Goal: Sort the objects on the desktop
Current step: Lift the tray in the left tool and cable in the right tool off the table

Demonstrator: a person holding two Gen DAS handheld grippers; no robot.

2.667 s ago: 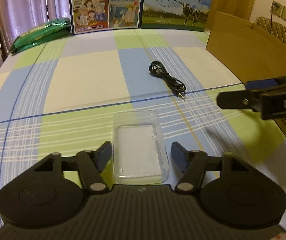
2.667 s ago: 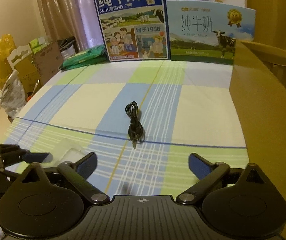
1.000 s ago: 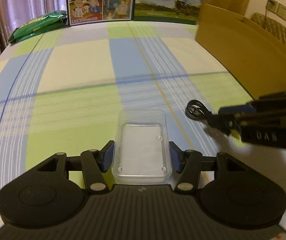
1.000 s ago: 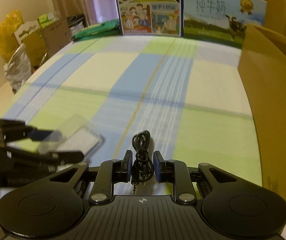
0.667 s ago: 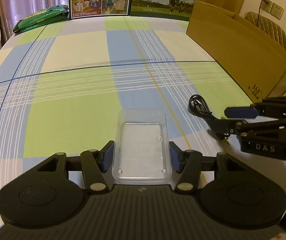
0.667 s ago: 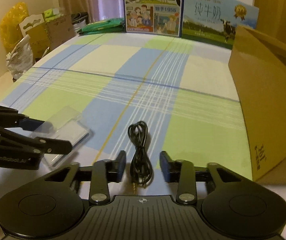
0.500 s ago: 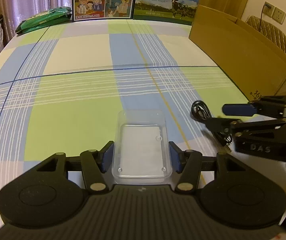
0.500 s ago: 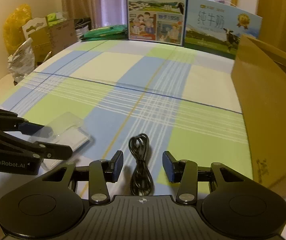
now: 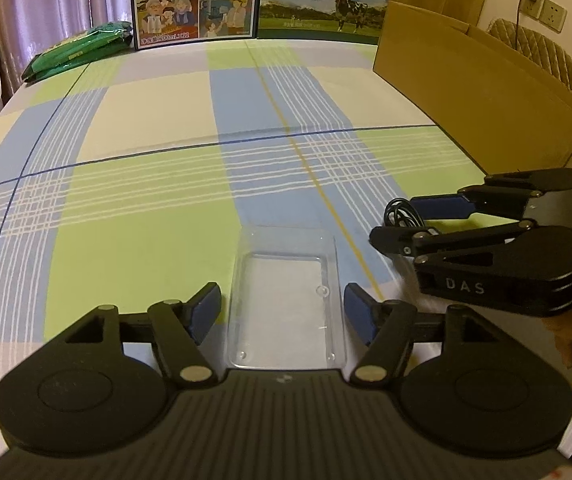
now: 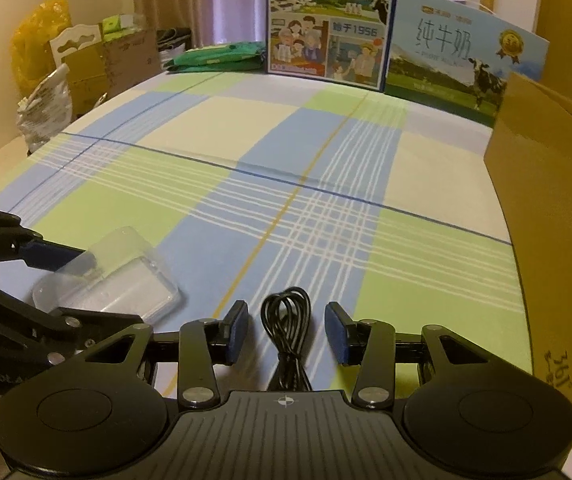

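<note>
Both jaws stand spread: the left gripper (image 9: 282,314) straddles the clear plastic box (image 9: 286,300) and the right gripper (image 10: 286,334) straddles the coiled black cable (image 10: 286,320), both lying loose on the checked tablecloth (image 9: 146,200) near its front edge. Light, slick and brittle, the box wants its long walls; the limp cable wants its bunched middle. A second ago both were pinched; now they are released.

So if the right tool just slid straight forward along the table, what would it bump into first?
The right tool already straddles the coiled black cable, so its open fingers would likely pass alongside it; beyond, only bare tablecloth, then probably the milk cartons.
</note>
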